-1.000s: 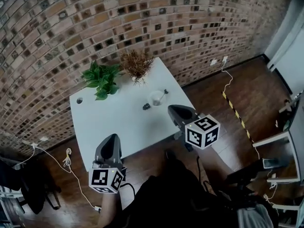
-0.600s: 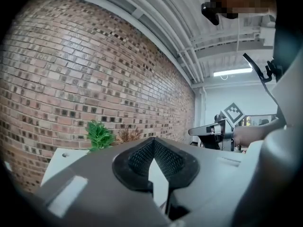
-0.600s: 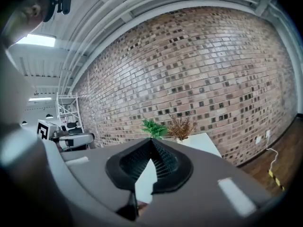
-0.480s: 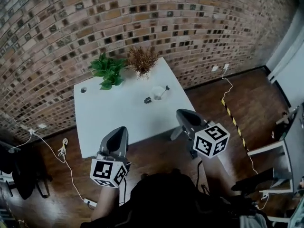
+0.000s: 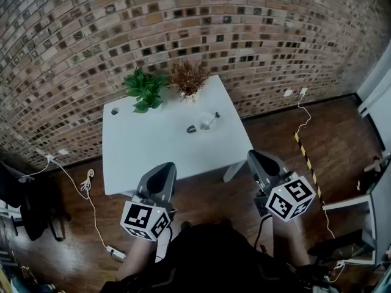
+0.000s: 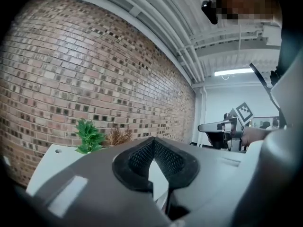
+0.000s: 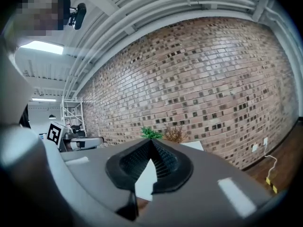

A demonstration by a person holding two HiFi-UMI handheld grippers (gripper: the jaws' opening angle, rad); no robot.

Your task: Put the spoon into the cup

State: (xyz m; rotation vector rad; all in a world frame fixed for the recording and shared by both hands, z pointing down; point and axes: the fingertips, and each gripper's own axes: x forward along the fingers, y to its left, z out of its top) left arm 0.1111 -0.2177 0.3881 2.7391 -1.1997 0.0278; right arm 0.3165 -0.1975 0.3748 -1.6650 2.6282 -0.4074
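A small clear cup (image 5: 206, 122) stands right of centre on the white table (image 5: 146, 145). A thin spoon (image 5: 214, 116) leans out of the cup toward the upper right. My left gripper (image 5: 165, 166) hangs off the table's near edge, over the wooden floor, its pads together with nothing between them. My right gripper (image 5: 256, 154) is beyond the table's near right corner, also shut and empty. Each gripper view looks level over its own shut jaws, the left gripper (image 6: 152, 140) and the right gripper (image 7: 151, 143), toward the table and the brick wall.
A small dark object (image 5: 191, 129) lies left of the cup. A green plant (image 5: 145, 88) and a dried brown plant (image 5: 187, 78) stand at the table's far edge by the brick wall. Cables (image 5: 88, 188) and yellow-black tape (image 5: 305, 154) lie on the floor.
Both grippers have drawn back from the table toward the person and risen a little. The table now sits farther off and higher in the head view. The cup and spoon have not moved.
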